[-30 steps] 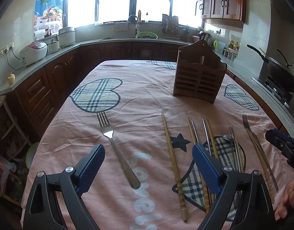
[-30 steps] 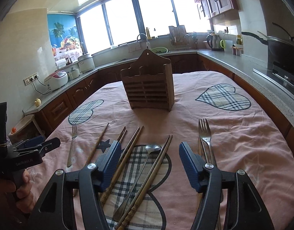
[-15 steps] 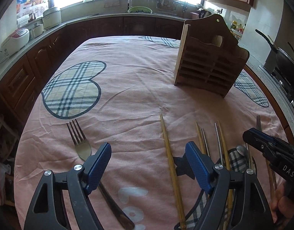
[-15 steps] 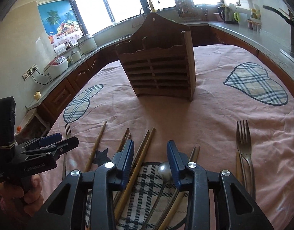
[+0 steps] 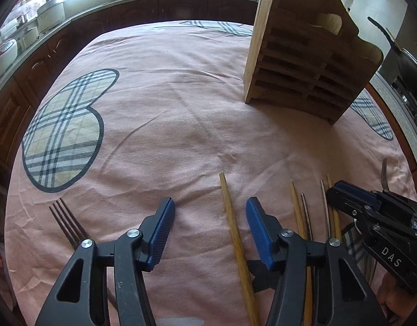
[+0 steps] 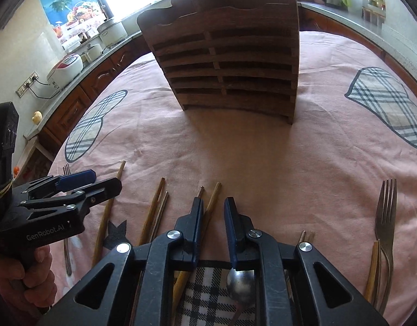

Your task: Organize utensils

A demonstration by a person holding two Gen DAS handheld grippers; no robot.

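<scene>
Your left gripper [image 5: 209, 217] has just been closing; one wooden chopstick [image 5: 233, 222] lies between its blue pads, which stand clear of it; its long axis runs away from you toward the wooden utensil holder [image 5: 303, 62], its near end cut off by the frame. Your right gripper [image 6: 212, 214] has narrowed to a slim gap with only cloth visible in it; the spoon [image 6: 240, 282] lies bowl-forward beneath it, handle hidden. More chopsticks [image 6: 154, 212] lie roughly parallel on the pink-clothed surface [image 5: 167, 108]; one fork [image 5: 68, 222] sits left, another fork [image 6: 386, 217] right, tines toward the holder, which stands upright beyond.
</scene>
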